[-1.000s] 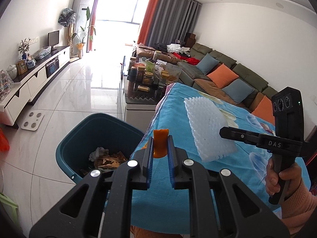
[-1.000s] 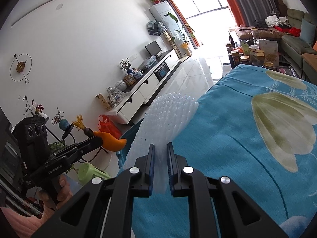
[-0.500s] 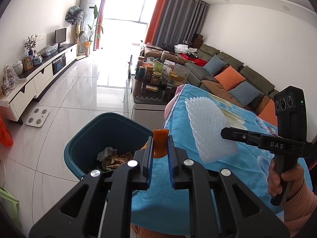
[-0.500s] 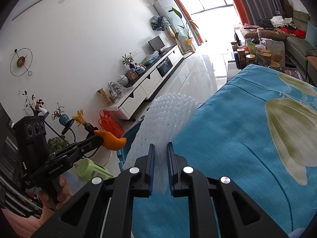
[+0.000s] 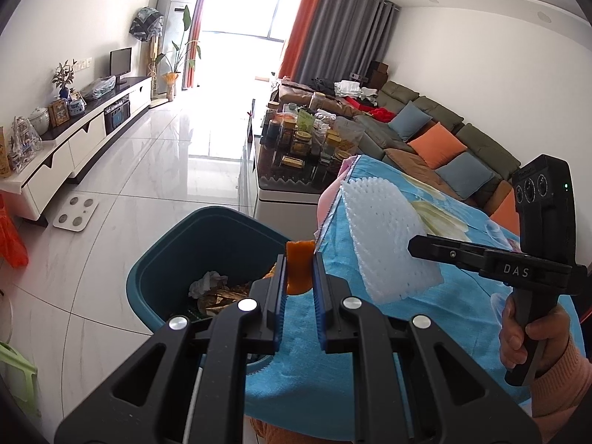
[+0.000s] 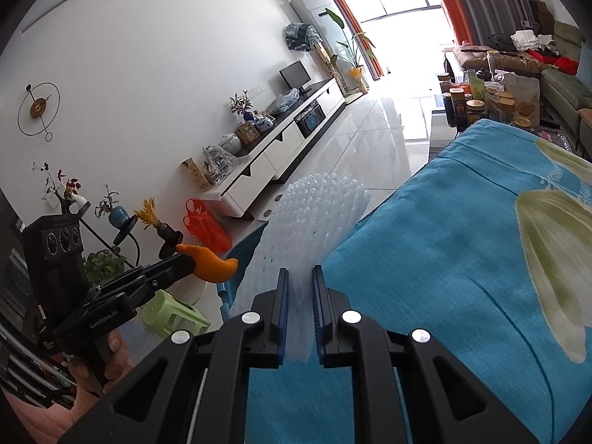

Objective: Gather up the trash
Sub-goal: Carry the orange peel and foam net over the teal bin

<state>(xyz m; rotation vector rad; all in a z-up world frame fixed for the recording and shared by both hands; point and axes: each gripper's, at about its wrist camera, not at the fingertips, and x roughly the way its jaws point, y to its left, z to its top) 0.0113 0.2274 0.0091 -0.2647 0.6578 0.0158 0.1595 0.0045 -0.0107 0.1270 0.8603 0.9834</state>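
L gripper pinching orange peel over teal bin, ready to drop; R gripper clamping bubble wrap, queued w/ it.

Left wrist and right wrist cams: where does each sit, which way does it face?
Left wrist: on the left hand-held gripper, facing down over the teal bin; shows its orange peel, plus the right hand.
Right wrist: on the right hand-held gripper, facing along the blue tablecloth; shows its bubble wrap, plus the left hand.
Shared: peel, wrap, tablecloth and each other's gripper.
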